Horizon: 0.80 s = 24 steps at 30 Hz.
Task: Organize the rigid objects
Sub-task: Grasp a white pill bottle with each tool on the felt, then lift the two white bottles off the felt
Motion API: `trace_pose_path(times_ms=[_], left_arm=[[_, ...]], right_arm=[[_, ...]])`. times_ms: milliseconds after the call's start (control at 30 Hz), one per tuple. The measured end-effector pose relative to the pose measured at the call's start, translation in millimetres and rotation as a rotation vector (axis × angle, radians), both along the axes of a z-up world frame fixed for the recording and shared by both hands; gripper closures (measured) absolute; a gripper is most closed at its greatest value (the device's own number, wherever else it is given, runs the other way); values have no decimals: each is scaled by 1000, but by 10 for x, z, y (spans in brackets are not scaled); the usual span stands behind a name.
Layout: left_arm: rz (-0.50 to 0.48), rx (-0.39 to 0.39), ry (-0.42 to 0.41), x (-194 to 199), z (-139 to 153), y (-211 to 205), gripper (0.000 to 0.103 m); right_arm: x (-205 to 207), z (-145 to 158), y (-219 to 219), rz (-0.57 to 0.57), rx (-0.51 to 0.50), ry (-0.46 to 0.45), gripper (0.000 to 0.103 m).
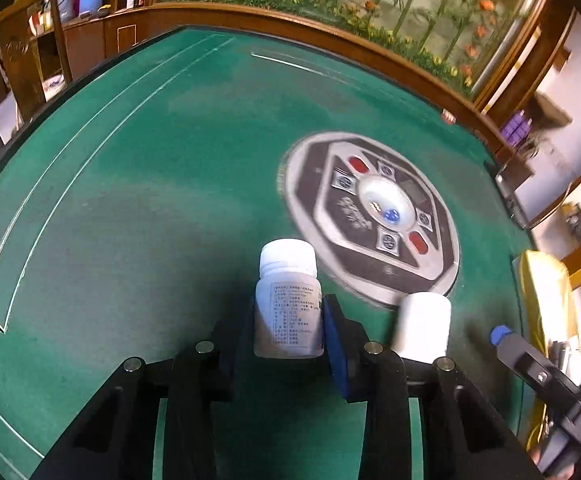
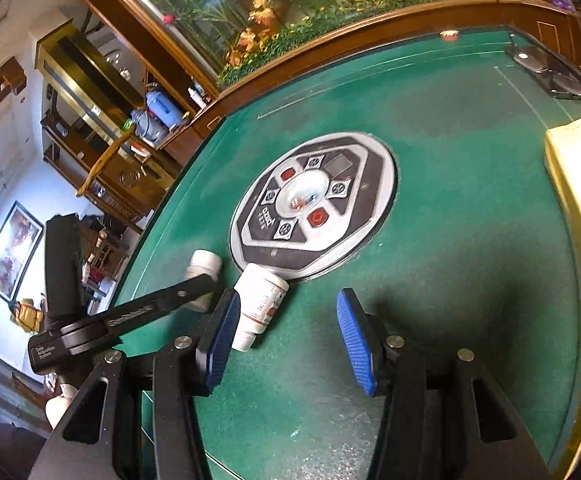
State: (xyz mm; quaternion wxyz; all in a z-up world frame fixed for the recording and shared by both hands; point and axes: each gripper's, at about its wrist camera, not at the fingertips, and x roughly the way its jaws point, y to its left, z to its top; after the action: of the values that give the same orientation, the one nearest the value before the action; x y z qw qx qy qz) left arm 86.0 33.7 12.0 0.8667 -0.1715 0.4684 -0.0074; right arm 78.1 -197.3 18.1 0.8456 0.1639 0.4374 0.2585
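**Bottles on green table, sorting barely begun**

Wide green table [image 2: 470, 240], round control panel [image 2: 312, 204] at centre, yellow box [image 2: 570, 168] at right edge. Left gripper [image 1: 288, 320] clamped on printed white bottle [image 1: 288, 304], held upright near the panel's near rim. Right gripper [image 2: 286, 336] spread apart, empty, just right of second bottle [image 2: 260, 300] lying on the felt. Judged early: one bottle in hand, neither placed yet.
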Motion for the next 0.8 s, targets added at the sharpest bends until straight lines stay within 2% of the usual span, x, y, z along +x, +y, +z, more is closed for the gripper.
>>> trace_pose_path(times_ms=[100, 200, 267, 433, 500, 533, 667, 800], left_arm=[[-1, -63, -2, -8, -30, 111, 68], [-10, -17, -5, -19, -6, 49, 68], [-8, -29, -5, -37, 4, 61, 68], [7, -41, -6, -48, 10, 108, 68], [5, -19, -8, -49, 14, 80, 68], [4, -4, -11, -54, 19, 59, 68], [-1, 33, -36, -81, 58, 6, 68], [2, 96, -117, -164, 182, -73, 68]], right_arm=[[50, -84, 126, 23, 15, 54, 54], [85, -148, 301, 39, 37, 110, 54], [120, -162, 394, 32, 32, 124, 54], [237, -169, 673, -1, -96, 124, 54], [234, -177, 783, 9, -164, 93, 58], [207, -168, 828, 17, -214, 72, 66], [116, -168, 778, 56, -210, 28, 69], [-66, -47, 590, 52, -175, -62, 68]])
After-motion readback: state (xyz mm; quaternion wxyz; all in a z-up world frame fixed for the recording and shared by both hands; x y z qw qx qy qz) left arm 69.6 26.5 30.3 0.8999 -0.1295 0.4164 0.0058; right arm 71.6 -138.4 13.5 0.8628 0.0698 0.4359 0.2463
